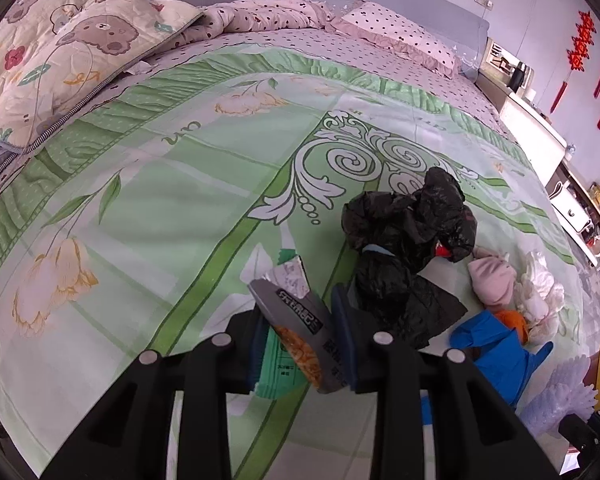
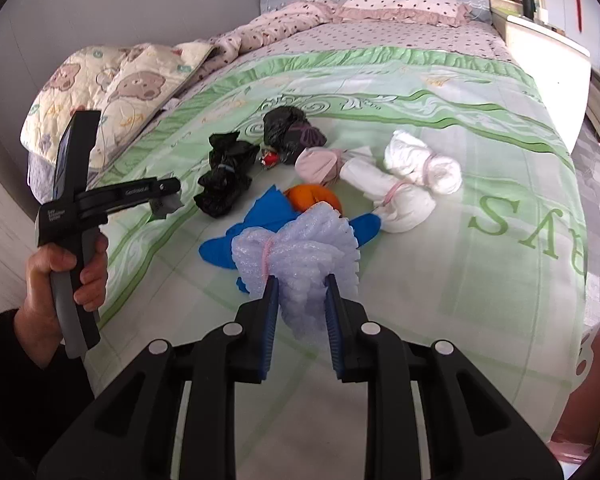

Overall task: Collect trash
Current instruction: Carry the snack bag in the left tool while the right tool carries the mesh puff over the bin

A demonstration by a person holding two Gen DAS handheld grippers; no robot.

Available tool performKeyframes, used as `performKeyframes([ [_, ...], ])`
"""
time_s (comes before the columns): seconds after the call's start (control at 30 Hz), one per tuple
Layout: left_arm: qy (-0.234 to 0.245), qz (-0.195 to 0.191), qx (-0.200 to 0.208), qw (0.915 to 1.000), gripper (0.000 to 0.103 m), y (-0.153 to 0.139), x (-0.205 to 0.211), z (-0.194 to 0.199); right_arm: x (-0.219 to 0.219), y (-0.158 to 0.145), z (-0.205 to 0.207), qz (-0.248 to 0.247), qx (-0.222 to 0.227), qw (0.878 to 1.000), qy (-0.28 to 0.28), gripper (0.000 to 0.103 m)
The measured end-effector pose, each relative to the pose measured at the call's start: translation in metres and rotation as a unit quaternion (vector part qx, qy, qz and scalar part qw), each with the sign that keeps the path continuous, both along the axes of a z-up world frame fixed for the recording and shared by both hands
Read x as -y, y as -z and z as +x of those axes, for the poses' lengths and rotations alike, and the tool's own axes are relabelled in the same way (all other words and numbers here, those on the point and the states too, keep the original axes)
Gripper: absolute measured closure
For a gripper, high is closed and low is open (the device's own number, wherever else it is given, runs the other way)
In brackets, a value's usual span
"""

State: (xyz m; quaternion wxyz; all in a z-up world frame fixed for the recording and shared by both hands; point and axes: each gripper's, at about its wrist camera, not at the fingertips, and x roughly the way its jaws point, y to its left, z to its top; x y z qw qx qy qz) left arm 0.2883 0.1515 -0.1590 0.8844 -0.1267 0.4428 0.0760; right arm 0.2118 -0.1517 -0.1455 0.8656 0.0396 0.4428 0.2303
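My left tongs are clamped on a snack wrapper, its long axis running forward between the blades above the bed. Black bags lie just ahead and right. My right tongs squeeze the foam bundle, nearest the remaining pile.

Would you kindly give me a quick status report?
Left tongs shut on snack wrapper. Right tongs shut on foam bundle. Black bags and white bundles remain on the bed.
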Motion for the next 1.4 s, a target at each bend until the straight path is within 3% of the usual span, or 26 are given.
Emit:
performKeyframes([
  [0.27, -0.023, -0.019, 0.020, 0.9994, 0.074, -0.017, -0.012, -0.017, 0.018, -0.025, -0.012, 0.020, 0.021, 0.999, 0.016, 0.081],
  [0.7, -0.001, -0.015, 0.048, 0.9987, 0.074, -0.046, 0.010, -0.048, 0.048, -0.068, -0.038, 0.006, 0.064, 0.997, 0.041, 0.081],
  [1.1, 0.054, -0.019, 0.080, 0.9951, 0.074, -0.089, 0.059, -0.069, 0.088, -0.106, -0.060, 0.013, 0.102, 0.992, 0.073, 0.081],
  [1.4, 0.118, -0.018, 0.111, 0.9866, 0.074, -0.126, 0.116, -0.080, 0.131, -0.128, -0.073, 0.008, 0.125, 0.987, 0.102, 0.081],
])
